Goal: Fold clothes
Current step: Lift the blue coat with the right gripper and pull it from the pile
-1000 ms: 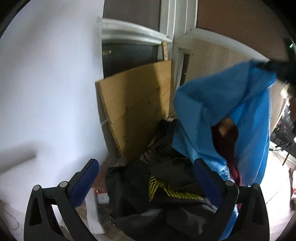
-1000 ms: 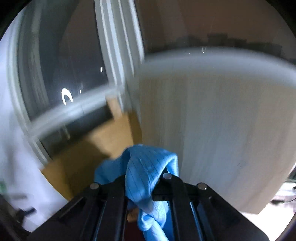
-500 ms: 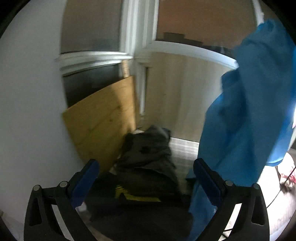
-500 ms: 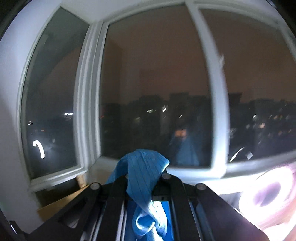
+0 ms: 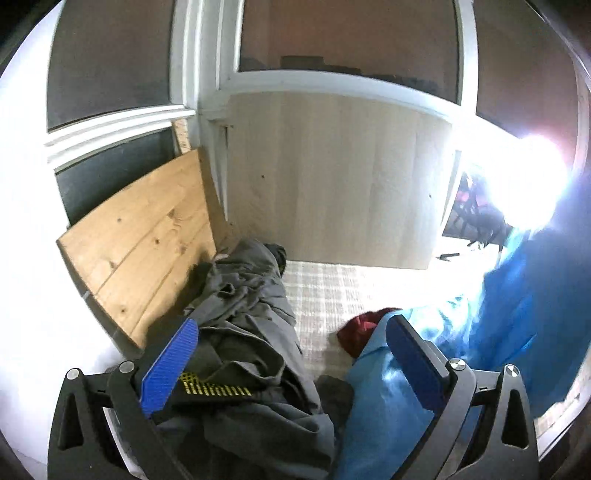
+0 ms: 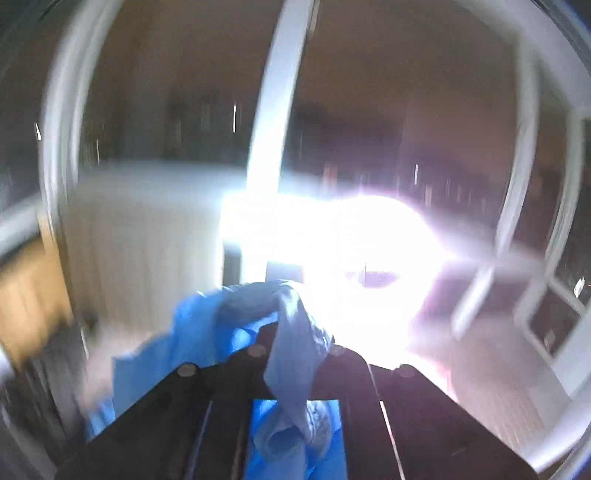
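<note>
My right gripper (image 6: 295,354) is shut on a bunched fold of a blue garment (image 6: 291,332) and holds it up; the view is motion-blurred. In the left wrist view the blue garment (image 5: 517,317) hangs at the right and drapes down onto the checked surface (image 5: 325,295). My left gripper (image 5: 291,362) is open and empty, above a crumpled dark grey garment (image 5: 251,325) with a yellow print. A dark red garment (image 5: 360,330) lies partly under the blue one.
A wooden board (image 5: 144,240) leans against the wall at the left. A pale panel (image 5: 332,184) stands below the windows (image 5: 347,33). A bright lamp (image 5: 532,173) glares at the right, with a dark stand (image 5: 476,221) beside it.
The right gripper swung down and to the right with the blue garment, which dropped from high at the right to draping on the surface. The left gripper tilted down over the grey garment.
</note>
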Demonstrator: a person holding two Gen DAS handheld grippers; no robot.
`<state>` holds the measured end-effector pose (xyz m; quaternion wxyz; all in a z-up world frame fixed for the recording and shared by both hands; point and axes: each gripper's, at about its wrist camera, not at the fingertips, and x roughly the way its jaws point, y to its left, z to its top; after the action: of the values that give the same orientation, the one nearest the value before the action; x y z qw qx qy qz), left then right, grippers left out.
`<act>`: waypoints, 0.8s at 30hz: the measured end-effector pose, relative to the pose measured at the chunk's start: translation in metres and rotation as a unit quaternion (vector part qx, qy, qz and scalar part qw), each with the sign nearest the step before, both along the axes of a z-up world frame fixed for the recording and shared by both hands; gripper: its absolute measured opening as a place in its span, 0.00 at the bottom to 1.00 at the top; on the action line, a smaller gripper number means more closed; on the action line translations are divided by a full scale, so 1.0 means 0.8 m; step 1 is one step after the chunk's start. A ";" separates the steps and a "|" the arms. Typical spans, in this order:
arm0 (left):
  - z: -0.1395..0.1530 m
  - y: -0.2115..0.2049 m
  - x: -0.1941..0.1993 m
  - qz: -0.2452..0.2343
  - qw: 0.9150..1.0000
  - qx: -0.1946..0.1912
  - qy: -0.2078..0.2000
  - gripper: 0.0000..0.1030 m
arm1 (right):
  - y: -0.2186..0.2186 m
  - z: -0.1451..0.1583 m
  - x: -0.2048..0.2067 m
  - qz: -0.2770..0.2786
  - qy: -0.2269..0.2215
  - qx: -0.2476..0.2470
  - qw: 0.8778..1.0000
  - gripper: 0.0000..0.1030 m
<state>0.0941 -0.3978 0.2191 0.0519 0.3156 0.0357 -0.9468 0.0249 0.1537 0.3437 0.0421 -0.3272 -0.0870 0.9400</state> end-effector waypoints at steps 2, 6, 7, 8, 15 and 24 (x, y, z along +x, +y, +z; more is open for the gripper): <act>-0.008 0.002 -0.006 -0.006 1.000 -0.005 -0.011 0.99 | 0.003 -0.086 -0.005 -0.004 -0.095 0.008 0.995 0.14; -0.022 0.006 -0.013 -0.008 0.999 -0.013 -0.030 0.99 | -0.023 -0.171 0.022 0.028 -0.148 -0.033 0.988 0.19; -0.024 0.006 -0.015 -0.007 0.999 -0.012 -0.033 0.99 | -0.039 -0.178 0.024 0.044 -0.147 -0.049 0.987 0.23; -0.026 0.005 -0.016 -0.006 0.999 -0.010 -0.036 0.99 | -0.060 -0.184 0.024 0.069 -0.146 -0.055 0.985 0.30; -0.036 0.002 -0.008 -0.001 0.998 -0.020 -0.057 0.99 | -0.257 -0.257 -0.013 0.241 -0.164 -0.013 0.957 0.46; -0.057 -0.036 0.020 0.043 0.995 -0.011 -0.088 0.99 | -0.363 -0.355 -0.057 0.277 -0.231 0.040 0.932 0.03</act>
<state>0.1100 -0.4268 0.1737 0.0995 0.3953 0.0338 -0.9125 -0.0209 -0.1364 0.0598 -0.2280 -0.4963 -0.2187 0.8086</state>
